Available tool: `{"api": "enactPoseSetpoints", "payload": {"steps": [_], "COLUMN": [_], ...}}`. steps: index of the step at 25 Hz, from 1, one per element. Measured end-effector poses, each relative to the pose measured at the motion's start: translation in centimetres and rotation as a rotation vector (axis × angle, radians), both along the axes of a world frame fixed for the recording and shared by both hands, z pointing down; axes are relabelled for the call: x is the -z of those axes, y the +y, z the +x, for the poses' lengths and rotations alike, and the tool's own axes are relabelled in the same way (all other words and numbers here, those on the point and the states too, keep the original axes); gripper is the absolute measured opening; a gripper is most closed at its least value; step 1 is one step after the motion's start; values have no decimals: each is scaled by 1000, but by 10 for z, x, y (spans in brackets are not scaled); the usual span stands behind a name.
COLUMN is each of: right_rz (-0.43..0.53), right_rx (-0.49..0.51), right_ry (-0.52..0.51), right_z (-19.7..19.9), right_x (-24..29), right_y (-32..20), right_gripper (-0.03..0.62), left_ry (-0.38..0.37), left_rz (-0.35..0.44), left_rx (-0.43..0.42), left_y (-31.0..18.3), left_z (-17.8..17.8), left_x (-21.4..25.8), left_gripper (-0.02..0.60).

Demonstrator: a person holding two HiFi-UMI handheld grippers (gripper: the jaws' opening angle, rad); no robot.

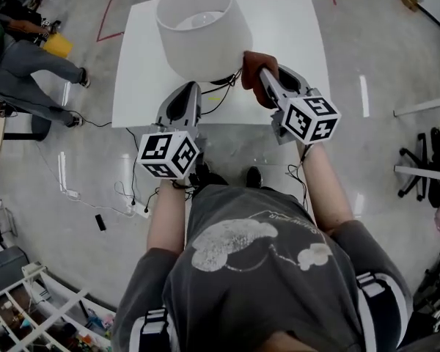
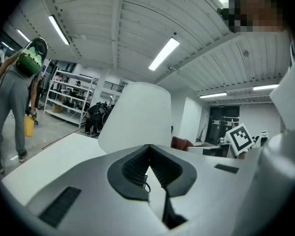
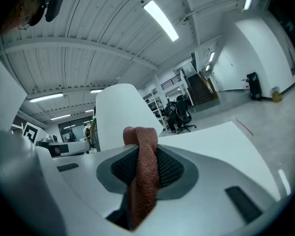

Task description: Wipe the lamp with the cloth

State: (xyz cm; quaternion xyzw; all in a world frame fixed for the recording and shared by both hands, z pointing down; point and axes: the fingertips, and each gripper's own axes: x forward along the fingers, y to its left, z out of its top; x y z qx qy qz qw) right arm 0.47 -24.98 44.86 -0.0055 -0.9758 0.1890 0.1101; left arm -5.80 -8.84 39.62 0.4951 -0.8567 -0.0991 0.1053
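Rust-brown cloth [image 3: 142, 167] is clamped lengthwise in the right tongs [image 1: 261, 72], its bunched end at the near-right side of the lamp [image 1: 203, 29]. The lamp stands upright, long axis vertical, towards the front edge of the white worktop [image 1: 286, 20], with bare surface behind and either side. The left tongs [image 1: 193, 88], pressed together on nothing, sit just near-left of the lamp, and a black cable [image 1: 221, 94] trails from under it.

Grey tee [image 1: 279, 284], wht L gripper [image 1: 194, 86], R gripper [image 1: 264, 72]
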Motion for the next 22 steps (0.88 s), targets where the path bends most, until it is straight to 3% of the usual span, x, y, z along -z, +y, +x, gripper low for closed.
{"api": "enactPoseSetpoints", "payload": {"steps": [7, 14, 19, 22], "right_rz": [30, 132, 179, 218], "right_rx": [-7, -8, 5, 24], "right_ry": [-37, -133, -251, -258], "right_z": [12, -6, -6, -9], "right_x": [23, 96, 145, 152], "right_y": [0, 6, 20, 24], "right_gripper": [86, 86, 86, 86], "left_ry": [-26, -96, -143, -169], "left_rz": [29, 109, 161, 163], "left_rx": [-21, -12, -62, -75], "left_y": [0, 3, -1, -9], "left_z": [10, -31, -20, -10], "left_x": [19, 77, 112, 120], "left_gripper": [8, 8, 8, 8]}}
